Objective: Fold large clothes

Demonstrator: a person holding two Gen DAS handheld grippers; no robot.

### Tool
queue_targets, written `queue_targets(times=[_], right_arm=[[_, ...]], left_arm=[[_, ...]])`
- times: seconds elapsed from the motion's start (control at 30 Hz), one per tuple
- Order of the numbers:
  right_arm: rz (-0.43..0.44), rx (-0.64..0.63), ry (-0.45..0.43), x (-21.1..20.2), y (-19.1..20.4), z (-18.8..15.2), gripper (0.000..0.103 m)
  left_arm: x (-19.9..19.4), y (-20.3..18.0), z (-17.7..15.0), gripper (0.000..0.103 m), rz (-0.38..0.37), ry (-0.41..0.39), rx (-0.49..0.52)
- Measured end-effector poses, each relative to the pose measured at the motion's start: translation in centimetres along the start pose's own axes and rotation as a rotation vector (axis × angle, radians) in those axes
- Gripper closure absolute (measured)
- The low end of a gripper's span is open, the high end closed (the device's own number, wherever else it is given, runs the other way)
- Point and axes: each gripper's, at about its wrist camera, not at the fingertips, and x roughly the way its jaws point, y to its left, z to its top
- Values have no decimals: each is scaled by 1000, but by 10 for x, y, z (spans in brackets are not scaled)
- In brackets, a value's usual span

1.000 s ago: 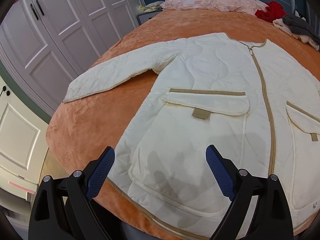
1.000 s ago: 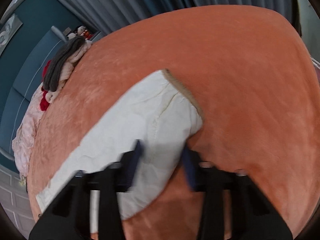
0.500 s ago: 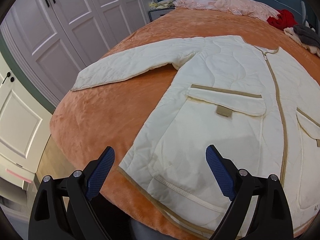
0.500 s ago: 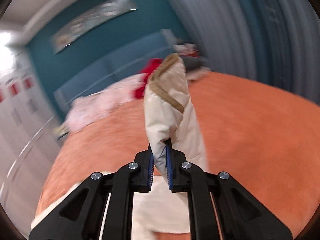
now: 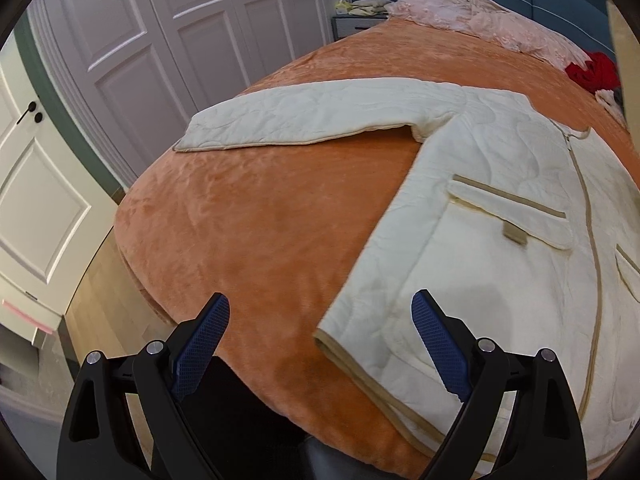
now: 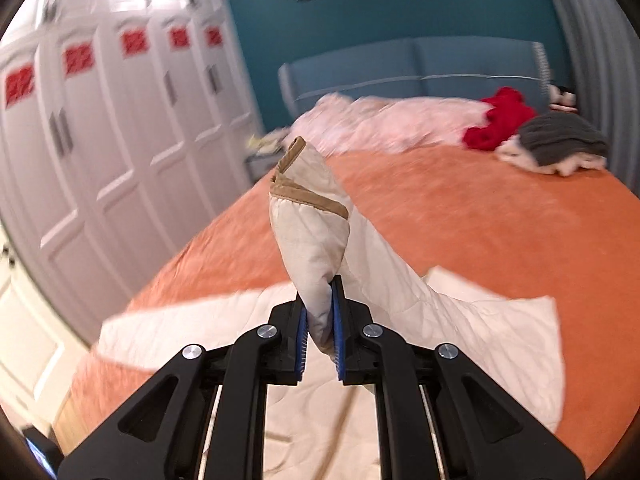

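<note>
So the cream quilted jacket with tan trim [image 5: 500,208] lies flat, front up, on the orange plush bed [image 5: 260,208]. The right hand-held gripper [image 6: 320,328] is clamped on the right sleeve's cuff end [image 6: 308,216], lifted above the bed. The left hand-held gripper [image 5: 320,344] hovers wide open and empty near the hem corner. Looks like the sleeve-folding step; next, I'd lay that sleeve across the chest.
</note>
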Motion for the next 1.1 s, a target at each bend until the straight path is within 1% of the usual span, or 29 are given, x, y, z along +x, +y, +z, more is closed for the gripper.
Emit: queue_targets(times=[0.13, 0.23, 0.3, 0.33, 0.37, 0.43, 0.47, 0.5, 0.57, 0.67, 0.73, 0.77, 0.8, 0.83, 0.87, 0.9, 0.93, 0.97, 1.0, 1.07, 1.1], right_arm=[[30, -56, 87, 35, 39, -33, 93], [32, -90, 166, 58, 59, -64, 93], [30, -117, 217, 75, 65, -81, 91], [30, -124, 236, 80, 67, -87, 86], [42, -128, 269, 86, 71, -100, 77], [67, -128, 284, 86, 74, -111, 64], [83, -129, 284, 82, 77, -117, 62], [100, -126, 284, 78, 78, -120, 61], [126, -110, 277, 65, 77, -126, 57], [107, -59, 265, 42, 55, -133, 56], [76, -4, 263, 31, 34, -140, 56], [46, 29, 262, 23, 19, -142, 55], [16, 61, 262, 17, 3, -145, 55], [-6, 83, 262, 13, -9, -146, 55], [-44, 122, 259, 7, -29, -149, 55], [-76, 154, 256, 3, -46, -151, 54], [-100, 180, 254, 0, -59, -153, 54], [-131, 221, 249, -5, -78, -155, 54], [-158, 265, 244, -9, -97, -156, 54], [-187, 345, 229, -13, -128, -158, 54], [-197, 389, 221, -14, -144, -158, 54]], left_arm=[[6, 10, 2, 13, -1, -1, -14], [10, 14, 6, 13, -14, -4, -17], [12, 16, 9, 13, -24, -7, -22], [13, 15, 13, 13, -36, -9, -24], [15, 15, 17, 13, -45, -9, -27], [16, 13, 25, 13, -68, -14, -37], [17, 11, 28, 13, -78, -15, -40], [18, 7, 34, 13, -100, -16, -47], [20, -1, 46, 13, -152, -14, -59], [24, -21, 64, 13, -250, -8, -78], [32, -44, 76, 13, -322, 13, -83], [38, -54, 81, 13, -357, 30, -87], [46, -65, 85, 13, -387, 61, -94], [58, -80, 90, 13, -455, 110, -121], [65, -89, 91, 13, -490, 137, -138], [78, -101, 94, 13, -518, 188, -172], [85, -107, 95, 13, -546, 209, -199], [93, -115, 96, 13, -567, 227, -225], [97, -120, 97, 14, -559, 238, -235], [103, -131, 101, 15, -556, 227, -241], [105, -135, 103, 20, -544, 223, -233]])
